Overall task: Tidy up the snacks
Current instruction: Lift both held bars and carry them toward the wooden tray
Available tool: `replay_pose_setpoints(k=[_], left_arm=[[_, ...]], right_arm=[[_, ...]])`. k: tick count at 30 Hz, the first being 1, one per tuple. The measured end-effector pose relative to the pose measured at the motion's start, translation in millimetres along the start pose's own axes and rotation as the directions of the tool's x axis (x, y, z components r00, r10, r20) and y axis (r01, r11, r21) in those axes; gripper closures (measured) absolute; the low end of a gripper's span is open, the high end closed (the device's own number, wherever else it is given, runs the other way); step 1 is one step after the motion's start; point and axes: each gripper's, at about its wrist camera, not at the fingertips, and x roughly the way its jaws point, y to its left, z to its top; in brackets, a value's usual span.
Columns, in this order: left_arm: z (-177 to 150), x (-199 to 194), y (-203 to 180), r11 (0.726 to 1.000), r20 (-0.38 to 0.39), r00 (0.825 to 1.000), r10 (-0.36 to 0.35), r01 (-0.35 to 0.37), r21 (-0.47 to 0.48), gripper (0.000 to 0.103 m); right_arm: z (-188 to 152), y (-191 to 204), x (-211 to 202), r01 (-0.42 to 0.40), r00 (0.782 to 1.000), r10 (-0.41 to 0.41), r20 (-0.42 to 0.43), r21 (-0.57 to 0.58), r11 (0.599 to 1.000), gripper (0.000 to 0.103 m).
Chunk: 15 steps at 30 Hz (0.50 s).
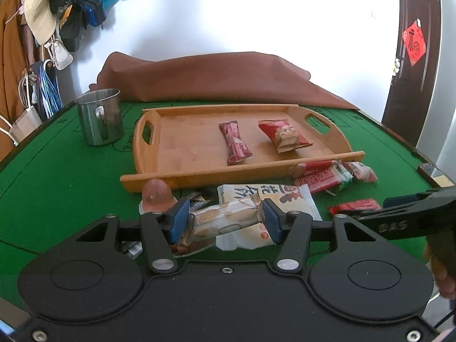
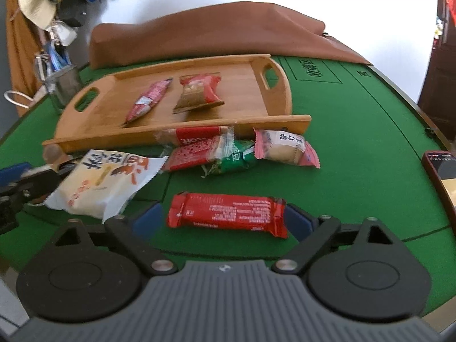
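Snack bar (image 1: 225,218), light and crinkly, is sitting pinched across its middle between my left gripper (image 1: 225,221) pads, just before the bamboo tray (image 1: 182,175); my right gripper (image 2: 225,218) is straddling, wide, a red bar (image 2: 228,213) on the felt.

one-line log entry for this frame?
left gripper: shut on beige wafer pack | right gripper: open around red bar | tray: two snacks

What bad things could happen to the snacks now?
The left gripper pinches a beige wafer packet by its ends, so it might slip or get crushed. The right gripper is open around a red snack bar and could nudge it instead of catching it. Lifted snacks might bump the wooden tray's front rim.
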Motion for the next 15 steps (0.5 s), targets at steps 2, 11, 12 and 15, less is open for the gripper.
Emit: replay_pose_setpoints(k=[2,11,12,15], left_arm=[[2,2,0,1.0,0.003,1.0,0.0,0.0,0.001,0.05],[6,8,-1,1.0,0.005,1.0,-0.008,0.008,0.003,0.05],[7,8,-2,1.0,0.007,1.0,-0.007,0.007,0.005,0.05],[11,10,-1,1.0,0.012,1.0,-0.01,0.01,0.007,0.05]], right_arm=[[-2,5,5,0.029,1.0,-0.029,0.002,-0.014,0.999,0.007],[-9,13,-3,0.057,0.997,-0.051,0.055,-0.096,0.994,0.034],[-9,12,-4,0.054,0.997,-0.049,0.057,-0.094,0.994,0.034],[-7,8,-9,0.047,0.997,-0.042,0.068,-0.081,0.996,0.034]])
